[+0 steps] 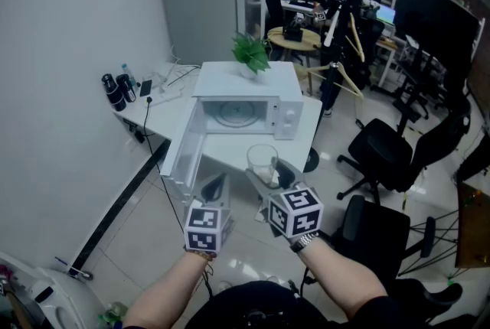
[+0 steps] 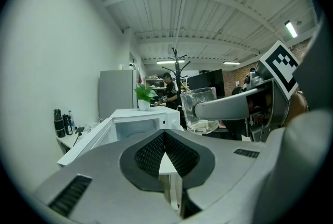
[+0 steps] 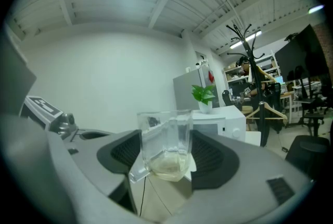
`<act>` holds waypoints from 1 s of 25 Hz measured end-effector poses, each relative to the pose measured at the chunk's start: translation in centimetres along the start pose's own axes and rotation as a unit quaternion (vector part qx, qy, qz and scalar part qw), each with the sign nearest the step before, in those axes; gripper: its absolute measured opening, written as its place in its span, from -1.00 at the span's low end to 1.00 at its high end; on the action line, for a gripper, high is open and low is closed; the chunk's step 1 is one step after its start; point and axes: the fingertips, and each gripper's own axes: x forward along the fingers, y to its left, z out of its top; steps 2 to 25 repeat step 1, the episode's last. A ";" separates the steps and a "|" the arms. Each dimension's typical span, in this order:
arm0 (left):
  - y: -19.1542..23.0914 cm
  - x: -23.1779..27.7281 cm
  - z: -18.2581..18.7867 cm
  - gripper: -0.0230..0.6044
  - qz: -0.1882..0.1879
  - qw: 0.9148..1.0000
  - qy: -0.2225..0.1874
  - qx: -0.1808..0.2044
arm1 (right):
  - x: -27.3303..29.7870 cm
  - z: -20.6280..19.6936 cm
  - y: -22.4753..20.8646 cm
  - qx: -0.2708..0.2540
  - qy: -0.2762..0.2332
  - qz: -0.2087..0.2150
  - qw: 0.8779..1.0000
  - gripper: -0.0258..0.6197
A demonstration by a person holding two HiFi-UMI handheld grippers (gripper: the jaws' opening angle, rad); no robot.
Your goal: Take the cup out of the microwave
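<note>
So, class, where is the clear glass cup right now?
The cup is low centre in the head view, clamped in the right gripper, in front of the open microwave and right of its door.

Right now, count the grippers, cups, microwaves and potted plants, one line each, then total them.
Grippers: 2, the left gripper and the right gripper
Cup: 1
Microwave: 1
Potted plant: 1
Total: 5
</note>
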 end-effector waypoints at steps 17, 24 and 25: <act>0.0 0.0 0.0 -0.94 0.000 1.000 0.000 0.001 | 0.0 0.0 -0.1 0.000 0.000 0.000 1.000 0.11; 0.0 0.0 0.0 -0.94 0.000 1.000 0.000 0.001 | 0.0 0.0 -0.1 0.000 0.000 0.000 1.000 0.11; 0.0 0.0 0.0 -0.94 0.000 1.000 0.000 0.001 | 0.0 0.0 -0.1 0.000 0.000 0.000 1.000 0.11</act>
